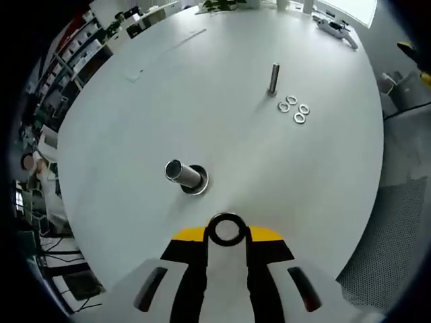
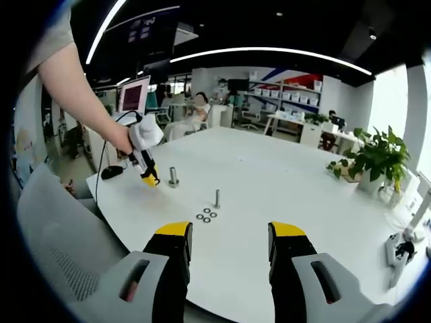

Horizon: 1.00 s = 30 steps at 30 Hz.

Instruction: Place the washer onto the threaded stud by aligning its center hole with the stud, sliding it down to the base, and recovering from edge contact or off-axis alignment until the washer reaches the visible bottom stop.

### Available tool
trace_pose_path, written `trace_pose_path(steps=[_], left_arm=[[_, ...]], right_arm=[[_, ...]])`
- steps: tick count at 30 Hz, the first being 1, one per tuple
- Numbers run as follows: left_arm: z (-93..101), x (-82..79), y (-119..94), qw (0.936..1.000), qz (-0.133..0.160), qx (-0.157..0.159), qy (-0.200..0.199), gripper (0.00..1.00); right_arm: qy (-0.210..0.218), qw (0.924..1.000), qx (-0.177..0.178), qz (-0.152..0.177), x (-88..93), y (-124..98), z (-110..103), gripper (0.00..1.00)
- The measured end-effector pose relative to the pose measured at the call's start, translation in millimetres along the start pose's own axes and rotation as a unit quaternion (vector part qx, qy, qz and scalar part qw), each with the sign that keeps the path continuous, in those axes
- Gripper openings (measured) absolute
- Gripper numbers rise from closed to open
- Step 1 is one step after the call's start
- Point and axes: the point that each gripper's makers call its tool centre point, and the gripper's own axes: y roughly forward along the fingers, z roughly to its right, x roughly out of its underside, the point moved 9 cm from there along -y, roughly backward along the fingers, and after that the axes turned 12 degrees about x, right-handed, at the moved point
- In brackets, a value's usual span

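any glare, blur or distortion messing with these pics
Left gripper view: sharp, even light, soft shadows under the stud; fisheye bows the table edge. Right gripper view: ceiling light strips and the window wash out; distant washers look tiny but sharp.

Both views are evenly and brightly lit. In the right gripper view, curved ceiling light strips (image 2: 269, 52) are seen against a dark ceiling, and daylight enters through a window (image 2: 387, 101). The white table (image 1: 222, 134) is rendered nearly shadowless. Strong fisheye bending is noted at the edges; focus is sharp centrally.
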Motion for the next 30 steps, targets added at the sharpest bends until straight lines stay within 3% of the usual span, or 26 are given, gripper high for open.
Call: trace_pose_path(steps=[13, 30], left_arm=[[-10.6, -18.3, -18.9, 0.9995, 0.011, -0.016, 0.027, 0.19], [-23.5, -41.7, -19.7, 0.9985, 0.011, -0.030, 0.044, 0.19]], right_arm=[[0.000, 1.0000, -0.001, 0.001, -0.1, -0.1, -0.2, 0.47], [0.000, 1.0000, 0.002, 0.001, -0.2, -0.3, 0.2, 0.47]])
